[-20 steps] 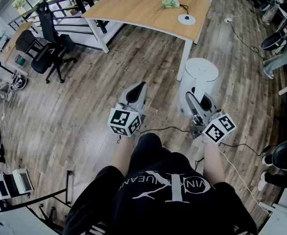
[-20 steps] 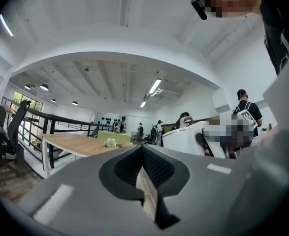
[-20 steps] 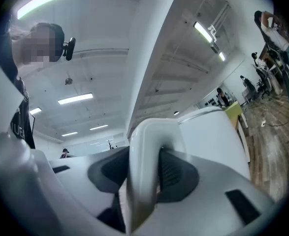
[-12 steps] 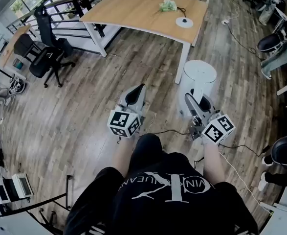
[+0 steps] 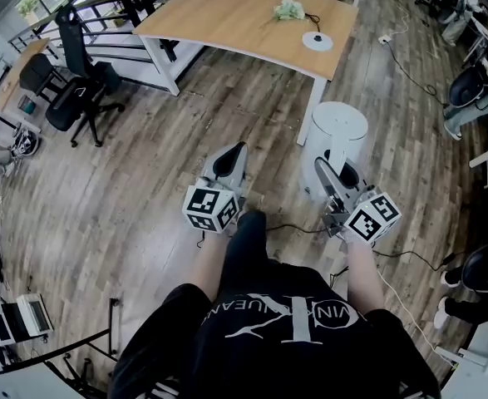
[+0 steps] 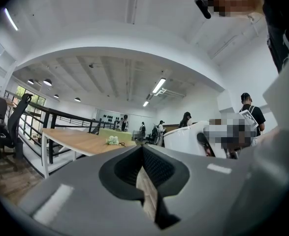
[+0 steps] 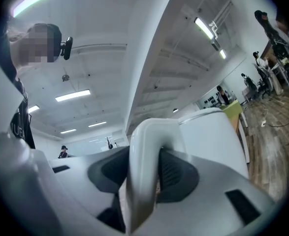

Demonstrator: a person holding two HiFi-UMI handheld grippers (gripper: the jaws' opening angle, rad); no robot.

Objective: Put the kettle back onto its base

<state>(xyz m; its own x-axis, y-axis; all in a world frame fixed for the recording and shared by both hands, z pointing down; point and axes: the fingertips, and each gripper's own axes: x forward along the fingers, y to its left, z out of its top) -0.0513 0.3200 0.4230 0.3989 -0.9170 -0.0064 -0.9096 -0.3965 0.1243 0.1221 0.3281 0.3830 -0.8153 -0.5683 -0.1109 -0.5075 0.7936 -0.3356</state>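
Kettle (image 5: 338, 131), white w/ a flat round lid, hangs in the air over the wood plank floor (image 5: 127, 198). It is just in front of the person and near the front-right leg of the table (image 5: 227, 15). R gripper (image 5: 337, 175) has it by the handle (image 7: 143, 166). In the right gripper view the white loop stands between the two dark pads, both pressing on it, w/ the kettle body rising just behind. That gripper is roughly level, its marker cube toward the person.

L gripper (image 5: 229, 161) is held alongside, well apart from the kettle, also level. Its jaws are closed together w/ nothing between them; the left gripper view shows the pads meeting at a seam.

Base (image 5: 316, 41), a small white disc, sits on the tabletop near the right end, well apart from the kettle. A dark cord runs off it toward the far edge. Pale green bunch (image 5: 289, 8) lies just beyond; can't tell what it is. Black office chairs (image 5: 73, 98) stand far left by a railing. Other people show at the room's right edge.
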